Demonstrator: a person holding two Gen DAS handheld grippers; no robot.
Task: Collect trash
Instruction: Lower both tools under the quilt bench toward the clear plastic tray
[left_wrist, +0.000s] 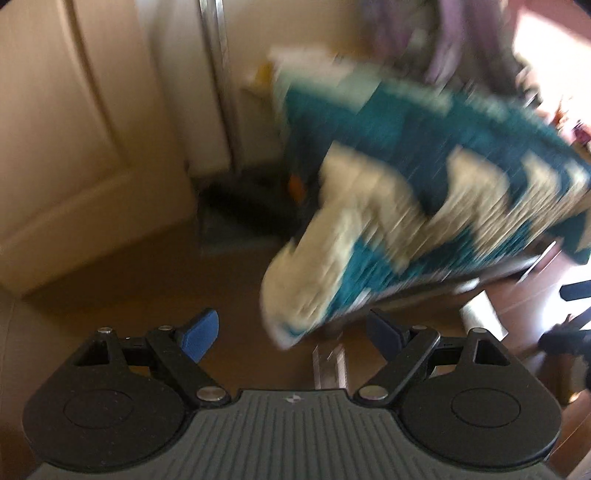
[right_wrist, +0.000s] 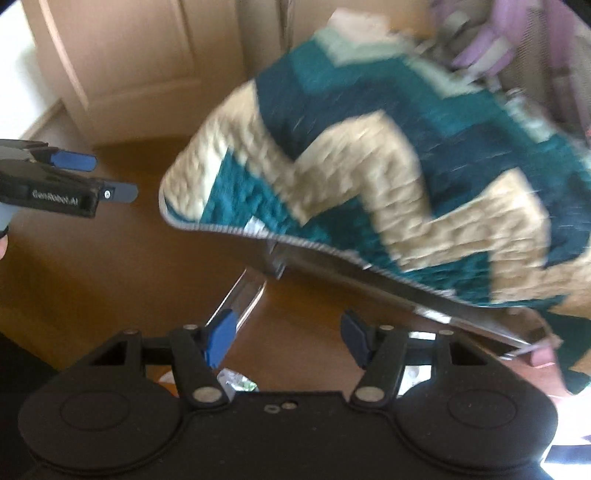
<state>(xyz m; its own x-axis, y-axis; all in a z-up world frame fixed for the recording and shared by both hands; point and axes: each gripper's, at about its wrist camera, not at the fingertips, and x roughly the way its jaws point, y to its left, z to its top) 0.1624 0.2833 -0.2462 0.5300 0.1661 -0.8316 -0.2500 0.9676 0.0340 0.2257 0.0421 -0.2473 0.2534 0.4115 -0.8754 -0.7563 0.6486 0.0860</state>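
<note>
Both views are blurred by motion. My left gripper (left_wrist: 291, 338) is open and empty above the brown floor (left_wrist: 166, 288); it also shows at the left edge of the right wrist view (right_wrist: 110, 177), open. My right gripper (right_wrist: 288, 341) is open and empty. Just under its left finger lies some crumpled clear-and-green wrapper trash (right_wrist: 236, 382) with an orange bit (right_wrist: 166, 380) beside it, mostly hidden by the gripper body. A small orange object (left_wrist: 297, 186) shows in the dark gap under the blanket in the left wrist view.
A teal, navy and cream zigzag quilt (right_wrist: 369, 166) hangs over a metal-framed seat edge (right_wrist: 406, 291); it also fills the right of the left wrist view (left_wrist: 406, 206). A cream cupboard door (left_wrist: 74, 129) stands left. Purple fabric (right_wrist: 491, 33) lies behind.
</note>
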